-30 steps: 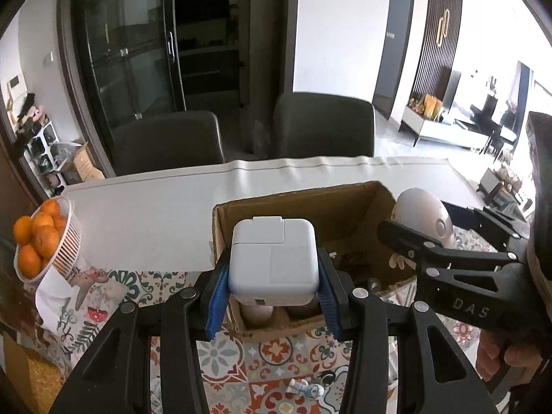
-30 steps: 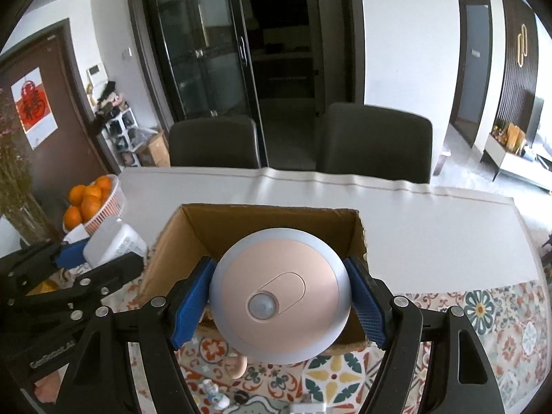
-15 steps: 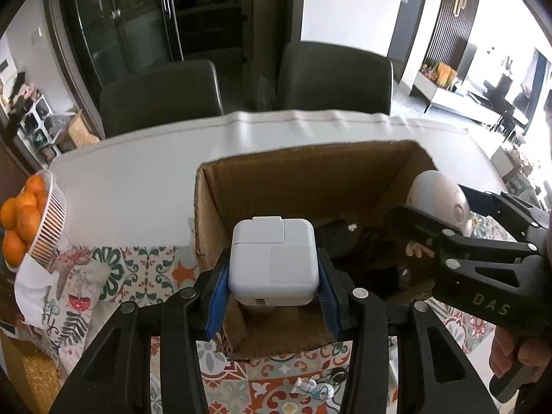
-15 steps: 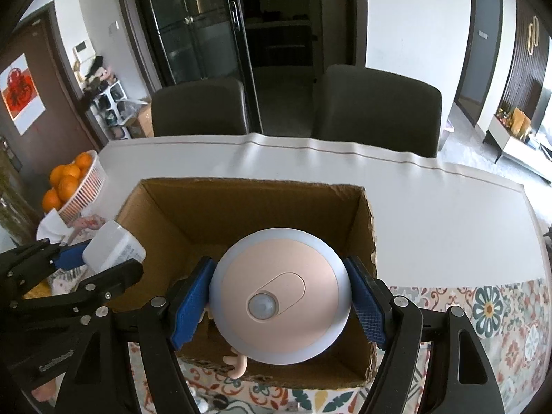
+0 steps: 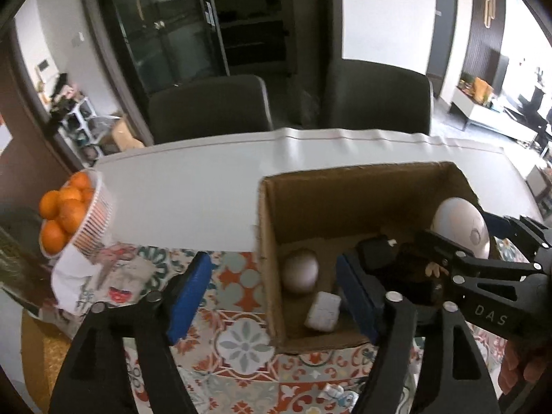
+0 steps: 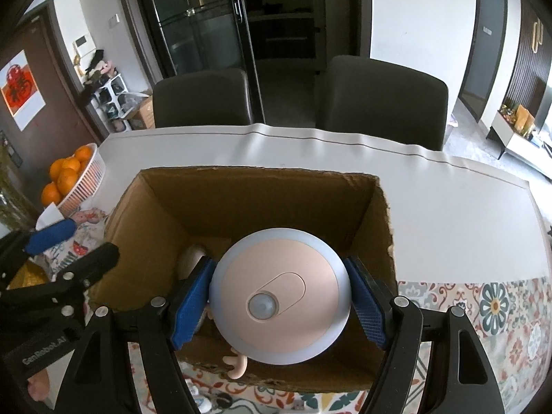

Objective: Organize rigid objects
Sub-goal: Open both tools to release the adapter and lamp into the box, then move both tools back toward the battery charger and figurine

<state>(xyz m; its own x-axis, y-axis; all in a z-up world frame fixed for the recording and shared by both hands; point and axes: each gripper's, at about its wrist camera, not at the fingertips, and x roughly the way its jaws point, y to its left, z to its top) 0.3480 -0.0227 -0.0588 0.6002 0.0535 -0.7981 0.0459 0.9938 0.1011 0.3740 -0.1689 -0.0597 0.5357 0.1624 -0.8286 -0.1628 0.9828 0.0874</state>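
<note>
Where patterned cloth (image 5: 241, 289) ends, bare white table (image 5: 193, 200).

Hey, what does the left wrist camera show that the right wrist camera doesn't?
Only the left wrist view: a white charger lying on the box floor, between the left gripper's opening jaws and clear of both pads.

Only the right wrist view: the round pink night light's face, clamped in the right gripper.

Both: the cardboard box, the basket of oranges, two dark chairs.

Left-wrist view smeared by motion: white block (image 5: 323, 311) and ball (image 5: 300, 273) in box (image 5: 267, 241) are fuzzy, dark clutter behind the right gripper (image 5: 464, 241) unreadable (lamp (image 6: 281, 298) hides the box floor in the right-wrist view).
</note>
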